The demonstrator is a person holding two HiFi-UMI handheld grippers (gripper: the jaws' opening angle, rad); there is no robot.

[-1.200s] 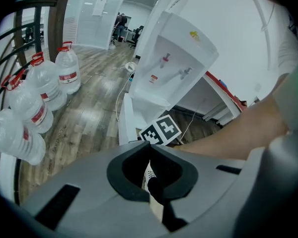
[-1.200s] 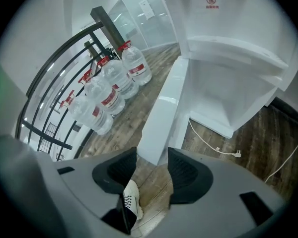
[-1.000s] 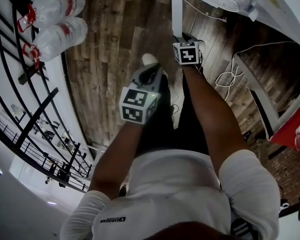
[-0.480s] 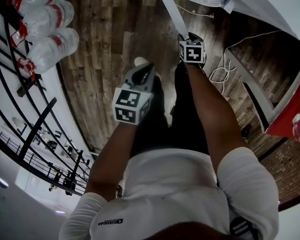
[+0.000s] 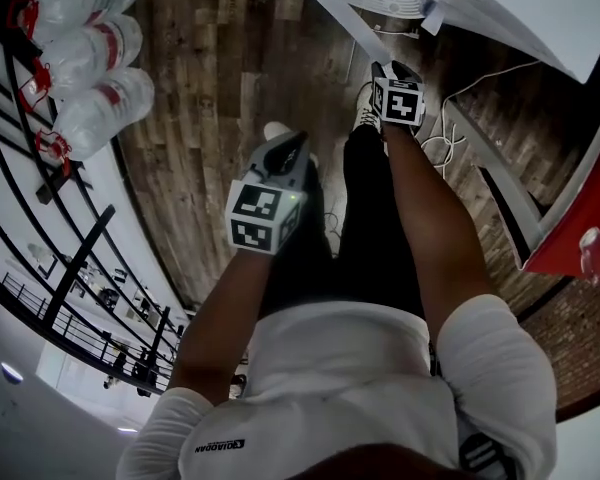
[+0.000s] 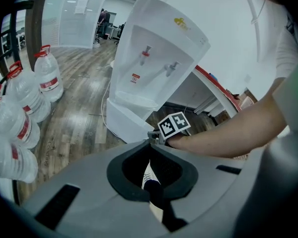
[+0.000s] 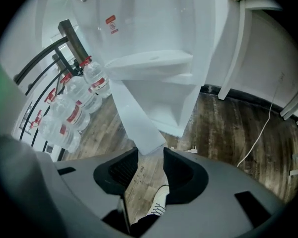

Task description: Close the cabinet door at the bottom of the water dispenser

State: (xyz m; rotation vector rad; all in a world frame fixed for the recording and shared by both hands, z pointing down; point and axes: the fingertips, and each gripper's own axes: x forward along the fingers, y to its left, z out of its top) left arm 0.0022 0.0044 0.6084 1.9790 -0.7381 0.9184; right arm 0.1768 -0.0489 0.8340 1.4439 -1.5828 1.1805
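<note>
One water dispenser [image 6: 154, 58] at 12 o'clock in the left gripper view carries two taps [image 6: 145, 54] and one open cabinet door [image 7: 134, 118]. Four large water bottles [image 6: 47, 78] show at 9 o'clock there; any beyond them cannot be counted. There are two grippers, the left gripper [image 6: 151, 152] and the right gripper [image 7: 150, 155], each with two fingers and one marker cube [image 5: 263, 216]. Two white shoes [image 5: 277, 131], one white cable [image 5: 450, 148] and one red-topped worktop [image 6: 216, 86] also show.

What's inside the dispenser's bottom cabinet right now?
Through the open cabinet door, the right gripper view shows only bare white walls of the cabinet. The door covers its left part, so anything there is unseen.
</note>
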